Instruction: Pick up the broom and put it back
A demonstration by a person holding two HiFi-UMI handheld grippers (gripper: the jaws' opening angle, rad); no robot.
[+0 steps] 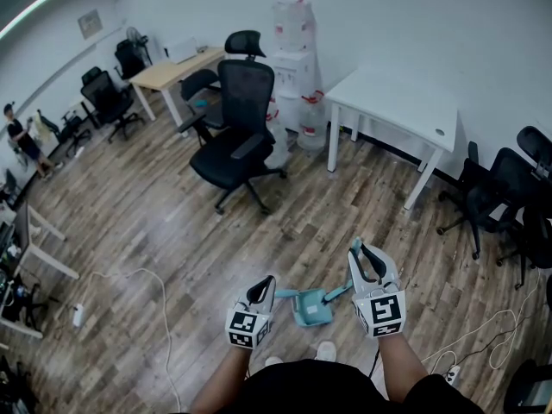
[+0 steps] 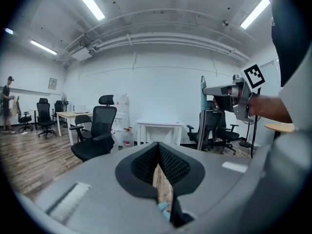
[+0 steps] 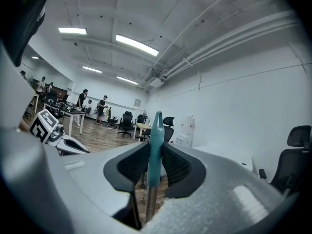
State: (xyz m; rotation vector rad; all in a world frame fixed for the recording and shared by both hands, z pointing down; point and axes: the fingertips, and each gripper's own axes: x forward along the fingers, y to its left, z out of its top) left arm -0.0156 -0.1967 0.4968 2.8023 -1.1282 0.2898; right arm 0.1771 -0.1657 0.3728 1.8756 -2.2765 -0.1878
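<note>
My right gripper [image 1: 358, 250] is shut on the teal top of the broom handle [image 3: 156, 140], which stands upright between its pads [image 3: 176, 165]. In the head view the handle [image 1: 339, 291] runs down to a teal dustpan [image 1: 312, 309] hanging above the wooden floor between both grippers. The dustpan's short teal handle [image 1: 285, 294] leads into my left gripper [image 1: 266, 285], whose jaws are shut with a teal piece [image 2: 164, 209] low between them. The left gripper view shows the right gripper [image 2: 233, 92] at the right, gripping the pole [image 2: 203, 112].
A black office chair [image 1: 237, 136] stands ahead, with a white table [image 1: 397, 102] and stacked water bottles [image 1: 293, 24] by the wall. More chairs [image 1: 504, 188] are at the right. Cables [image 1: 483, 335] and a power strip [image 1: 448, 373] lie on the floor right of my feet.
</note>
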